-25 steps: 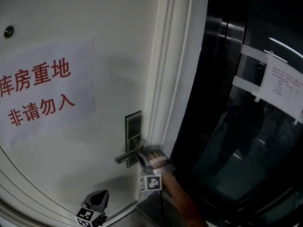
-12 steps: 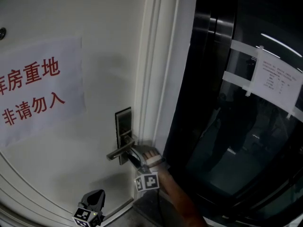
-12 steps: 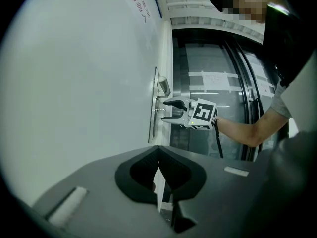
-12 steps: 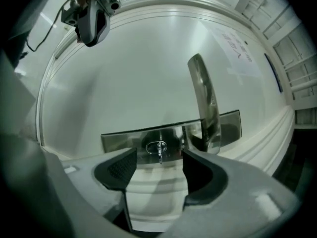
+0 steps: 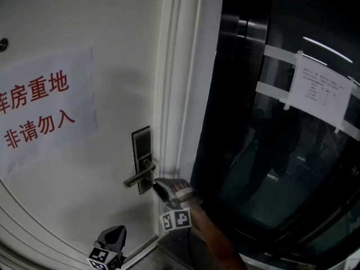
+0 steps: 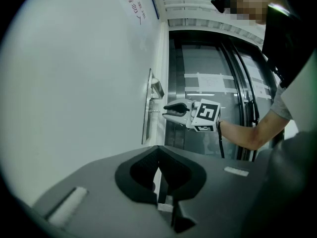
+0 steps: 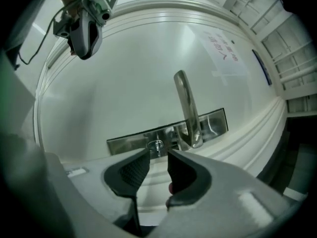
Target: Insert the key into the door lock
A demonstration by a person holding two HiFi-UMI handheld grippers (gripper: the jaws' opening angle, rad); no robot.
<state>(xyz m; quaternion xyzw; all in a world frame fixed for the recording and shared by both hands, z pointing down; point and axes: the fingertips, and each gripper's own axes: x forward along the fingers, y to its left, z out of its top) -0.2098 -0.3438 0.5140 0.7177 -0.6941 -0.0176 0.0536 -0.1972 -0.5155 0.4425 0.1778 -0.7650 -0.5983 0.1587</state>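
Observation:
A small silver key (image 7: pixel 156 145) sticks out of the metal lock plate (image 7: pixel 168 133) just below the lever handle (image 7: pixel 187 108) on the white door. My right gripper (image 7: pixel 158 155) points level at the key from a short way off. Its jaws are closing, with a gap still between them and nothing in it. In the head view the right gripper (image 5: pixel 161 188) sits beside the lock plate (image 5: pixel 141 151), under the handle (image 5: pixel 136 179). My left gripper (image 6: pixel 158 150) hangs low by the door, shut and empty, and also shows in the head view (image 5: pixel 114 238).
A paper sign with red characters (image 5: pixel 42 106) is stuck on the door (image 5: pixel 84 27). The white door frame (image 5: pixel 185 66) runs to the right of the lock. Beyond it stand dark glass panels (image 5: pixel 281 167) with a taped notice (image 5: pixel 320 94).
The right gripper has drawn back a little from the lock plate, leaving the key in the lock. The head view has shifted, so the door sits further left. The left gripper has stayed put.

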